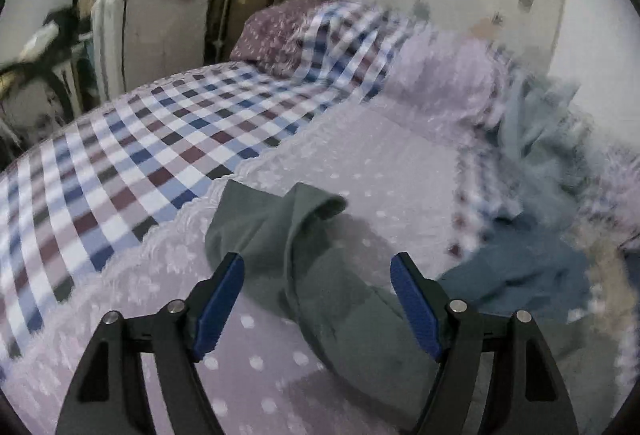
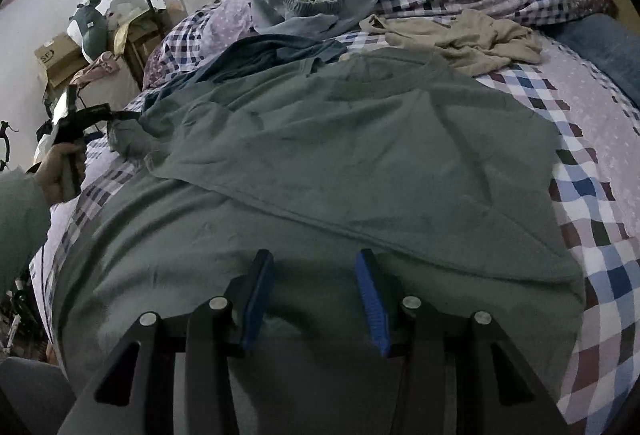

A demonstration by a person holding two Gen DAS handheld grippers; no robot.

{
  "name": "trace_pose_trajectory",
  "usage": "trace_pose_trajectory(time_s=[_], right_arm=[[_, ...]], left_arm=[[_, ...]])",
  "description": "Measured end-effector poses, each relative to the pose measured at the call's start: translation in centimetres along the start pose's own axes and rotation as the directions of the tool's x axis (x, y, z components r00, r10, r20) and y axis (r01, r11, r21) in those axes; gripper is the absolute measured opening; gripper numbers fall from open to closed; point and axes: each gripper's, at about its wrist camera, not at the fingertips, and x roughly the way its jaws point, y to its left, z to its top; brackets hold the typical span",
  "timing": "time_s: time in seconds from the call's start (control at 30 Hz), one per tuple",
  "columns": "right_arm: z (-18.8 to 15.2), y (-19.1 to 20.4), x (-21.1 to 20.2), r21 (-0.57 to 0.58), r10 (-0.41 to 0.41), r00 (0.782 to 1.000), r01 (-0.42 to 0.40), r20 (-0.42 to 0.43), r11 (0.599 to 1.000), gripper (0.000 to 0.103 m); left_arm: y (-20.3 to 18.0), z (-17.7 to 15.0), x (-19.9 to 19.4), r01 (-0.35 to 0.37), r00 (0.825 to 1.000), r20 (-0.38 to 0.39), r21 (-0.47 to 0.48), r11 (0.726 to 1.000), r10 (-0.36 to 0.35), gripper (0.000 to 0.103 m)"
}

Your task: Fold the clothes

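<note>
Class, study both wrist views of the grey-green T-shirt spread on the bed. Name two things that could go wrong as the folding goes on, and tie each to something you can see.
1. The sleeve lies curled and bunched between the open left claw's fingers; a grasp here may catch two layers and fold in a crease.
2. The dark blue garment lies against the grey-green T-shirt's far edge, so lifting that side could drag it along. The right claw is open above the lower part.

Dim indoor light; left view motion-blurred, right sharper; fisheye bending, dark corners.
</note>
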Motion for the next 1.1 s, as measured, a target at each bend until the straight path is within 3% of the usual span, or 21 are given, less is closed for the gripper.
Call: trace_pose_trajectory(time_s=[0.03,0.1,0.13,0.17,0.27,0.33,0.4,0.43,0.47,0.5,0.53,0.6,0.67,0.73,0.87,1.07,1.1], right_arm=[[0.0,0.0,0.0,0.000,0.000,1.000,0.000,-0.001,1.000,0.046],[0.1,0.0,0.0,0.001,0.002,1.000,-0.002,-0.002,1.000,0.046],[0.1,-0.1,0.0,0.000,0.003,1.000,-0.003,-0.003,1.000,0.046],[0.1,-0.1,0.0,0.000,0.004,1.000,-0.004,-0.003,1.000,0.046],[0.0,0.0,-0.1,-0.003,0.003,1.000,-0.003,-0.002,1.000,0.046],[0.0,0.0,-0.1,-0.006,0.001,1.000,-0.001,-0.001,1.000,0.046],[-0.1,0.1,-0.2,-0.011,-0.002,1.000,0.002,0.001,1.000,0.046],[-0.1,0.1,-0.2,-0.013,-0.003,1.000,0.003,0.002,1.000,0.046],[-0.1,0.1,-0.2,-0.015,-0.004,1.000,0.004,0.002,1.000,0.046],[-0.2,0.1,-0.2,-0.016,-0.005,1.000,0.005,0.002,1.000,0.046],[-0.2,0.2,-0.2,-0.018,-0.007,1.000,0.007,0.002,1.000,0.046],[-0.2,0.2,-0.2,-0.021,-0.008,1.000,0.008,0.003,1.000,0.046],[-0.2,0.3,-0.2,-0.024,-0.009,1.000,0.009,0.002,1.000,0.046],[-0.2,0.3,-0.1,-0.027,-0.010,1.000,0.010,0.001,1.000,0.046],[-0.2,0.3,0.1,-0.033,-0.011,1.000,0.011,-0.003,0.999,0.046],[-0.2,0.2,0.2,-0.030,-0.007,1.000,0.007,-0.005,1.000,0.046],[-0.2,0.2,0.3,-0.030,-0.007,1.000,0.007,-0.006,1.000,0.046]], left_arm=[[0.3,0.4,0.4,-0.002,1.000,-0.017,-0.018,1.000,0.001,0.006],[3.7,0.4,-2.5,0.085,0.989,0.132,-0.158,0.984,-0.064,0.001],[5.6,0.3,-4.1,0.139,0.972,0.217,-0.226,0.964,-0.090,0.001],[7.4,-0.3,-5.0,0.151,0.966,0.248,-0.289,0.945,-0.078,0.002],[13.3,-4.1,-5.3,0.104,0.984,0.176,-0.485,0.868,-0.020,0.001],[16.6,-7.0,-6.0,0.060,0.989,0.142,-0.577,0.814,0.028,0.002],[19.1,-9.0,-6.6,0.073,0.990,0.139,-0.625,0.777,0.019,0.003],[19.9,-9.4,-6.7,0.081,0.991,0.136,-0.631,0.772,0.006,0.006],[20.5,-9.6,-6.7,0.090,0.991,0.131,-0.636,0.766,-0.009,0.021],[21.1,-9.6,-6.6,0.119,0.989,0.142,-0.639,0.760,-0.036,0.042],[21.7,-9.5,-6.5,0.152,0.986,0.156,-0.641,0.752,-0.066,0.051],[21.7,-8.7,-6.5,0.209,0.976,0.187,-0.620,0.756,-0.116,0.073],[21.0,-7.8,-6.0,0.205,0.976,0.177,-0.577,0.790,-0.124,0.080],[20.3,-7.0,-4.8,0.142,0.989,0.115,-0.550,0.823,-0.094,0.081],[19.2,-5.9,-3.4,0.092,0.995,0.072,-0.532,0.842,-0.063,0.090],[16.9,-3.2,-1.1,0.023,1.000,0.014,-0.454,0.891,-0.018,0.090],[16.6,-2.9,-0.9,0.014,1.000,0.013,-0.449,0.894,-0.008,0.083]])
